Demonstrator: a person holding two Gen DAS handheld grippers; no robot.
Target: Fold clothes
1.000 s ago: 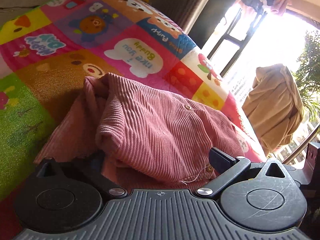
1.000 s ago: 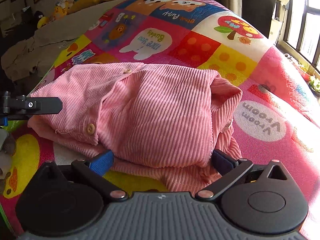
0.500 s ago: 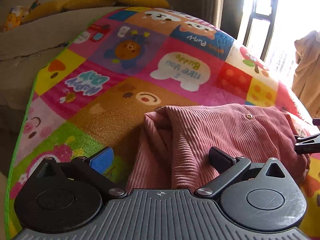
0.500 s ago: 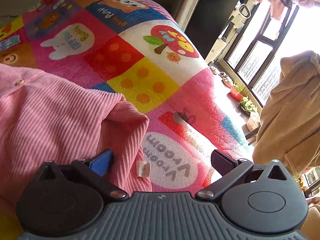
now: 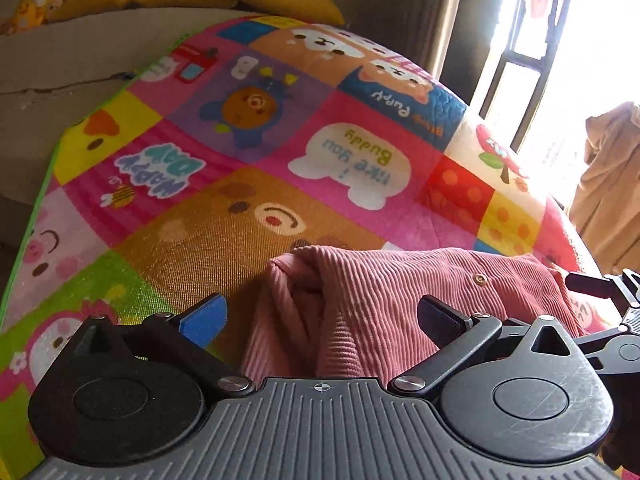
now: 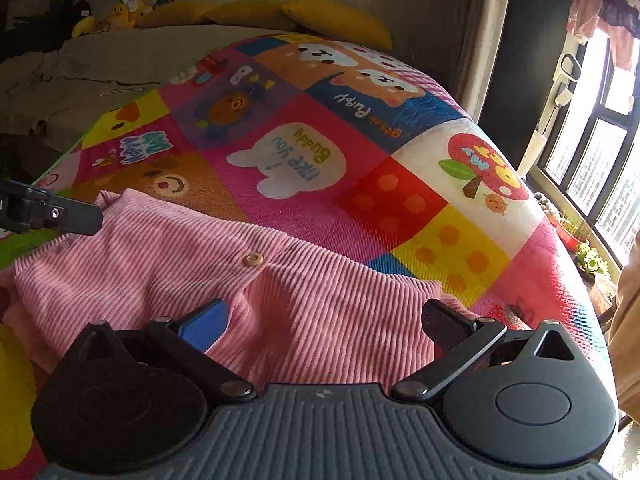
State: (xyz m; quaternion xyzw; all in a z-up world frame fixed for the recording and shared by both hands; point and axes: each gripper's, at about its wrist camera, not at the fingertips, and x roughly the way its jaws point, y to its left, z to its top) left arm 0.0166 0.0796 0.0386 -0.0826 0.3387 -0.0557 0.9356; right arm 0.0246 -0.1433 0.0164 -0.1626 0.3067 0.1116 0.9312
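A pink corduroy garment [image 5: 400, 300] with wooden buttons lies folded in a bundle on the colourful cartoon play mat [image 5: 248, 216]. My left gripper [image 5: 322, 316] stands open over the bundle's left end, fingers apart and nothing clamped between them. In the right wrist view the same garment [image 6: 312, 308] fills the lower middle. My right gripper [image 6: 324, 320] is open above its right part, fingers wide, holding nothing. Each gripper shows at the edge of the other's view: the right one [image 5: 600, 288] and the left one [image 6: 52, 214].
The mat covers a bed with yellow pillows [image 6: 332, 16] and plush toys [image 6: 120, 14] at the far end. A beige sheet [image 6: 80, 76] lies left. Windows [image 6: 592, 152] and a hanging tan garment [image 5: 608, 188] are on the right, with potted plants [image 6: 580, 240] by the sill.
Both grippers have pulled back and risen from the garment's edges, and both views have swung to face along the bed. The folded bundle lies still on the mat.
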